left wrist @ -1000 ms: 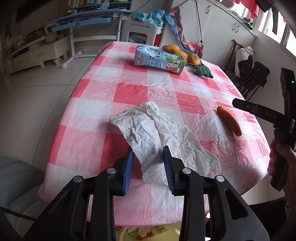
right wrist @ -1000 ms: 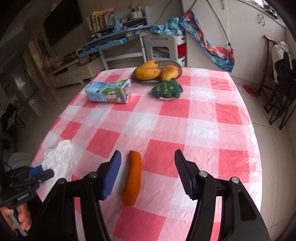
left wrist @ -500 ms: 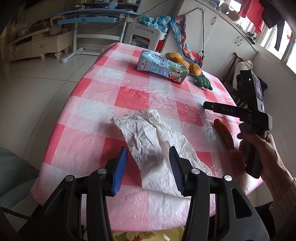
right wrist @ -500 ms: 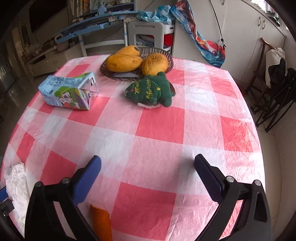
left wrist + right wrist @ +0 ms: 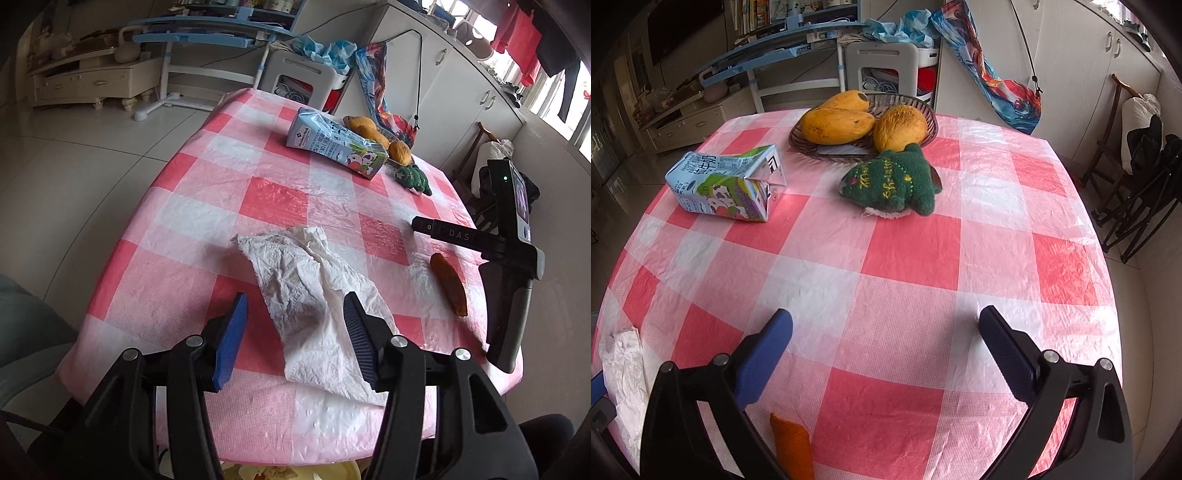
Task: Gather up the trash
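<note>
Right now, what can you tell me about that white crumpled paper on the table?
The crumpled white paper towel is thin, creased tissue, lying flat and partly unfolded near the table's front edge on the red-and-white checked cloth. One end reaches between the fingers of the left tongs, which have just been opening and do not pinch it.

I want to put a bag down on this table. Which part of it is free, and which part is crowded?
Free: the checked cloth between the green knitted toy and the right gripper, out to the right edge. Crowded: the far end, with the mango basket, the toy and the milk carton, and the near-left corner, with the crumpled paper towel and the orange peel.
</note>
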Motion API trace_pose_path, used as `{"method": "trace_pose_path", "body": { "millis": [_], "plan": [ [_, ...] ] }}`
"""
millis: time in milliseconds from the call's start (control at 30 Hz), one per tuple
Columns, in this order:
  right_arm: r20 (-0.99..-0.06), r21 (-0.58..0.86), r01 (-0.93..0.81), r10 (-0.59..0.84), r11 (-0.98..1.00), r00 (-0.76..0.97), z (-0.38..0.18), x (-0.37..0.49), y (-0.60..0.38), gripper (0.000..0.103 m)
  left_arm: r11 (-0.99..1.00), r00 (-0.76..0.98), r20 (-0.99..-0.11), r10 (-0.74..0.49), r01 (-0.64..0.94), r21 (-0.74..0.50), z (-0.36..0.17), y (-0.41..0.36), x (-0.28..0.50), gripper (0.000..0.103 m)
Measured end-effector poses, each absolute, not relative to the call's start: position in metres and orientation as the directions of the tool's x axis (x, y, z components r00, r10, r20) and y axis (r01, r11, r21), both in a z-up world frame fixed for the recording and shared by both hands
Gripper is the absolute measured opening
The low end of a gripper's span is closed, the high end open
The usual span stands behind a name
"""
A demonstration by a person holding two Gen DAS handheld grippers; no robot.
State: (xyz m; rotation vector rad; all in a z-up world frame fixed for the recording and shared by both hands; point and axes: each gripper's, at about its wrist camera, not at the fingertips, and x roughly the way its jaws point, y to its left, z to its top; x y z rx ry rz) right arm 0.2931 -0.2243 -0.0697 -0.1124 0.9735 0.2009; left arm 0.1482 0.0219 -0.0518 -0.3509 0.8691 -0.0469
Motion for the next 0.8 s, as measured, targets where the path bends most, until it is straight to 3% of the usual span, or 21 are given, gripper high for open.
{"method": "trace_pose_path", "body": {
  "millis": [800],
  "plan": [
    [-0.83,-0.005,-0.219,0.119,0.976,0.545,-0.07,0.293,-0.224,0.096,0.922,0.703,-0.696,-0.143,-0.162,-0.353,-0.045,0.035,0.146,0.053]
  ]
}}
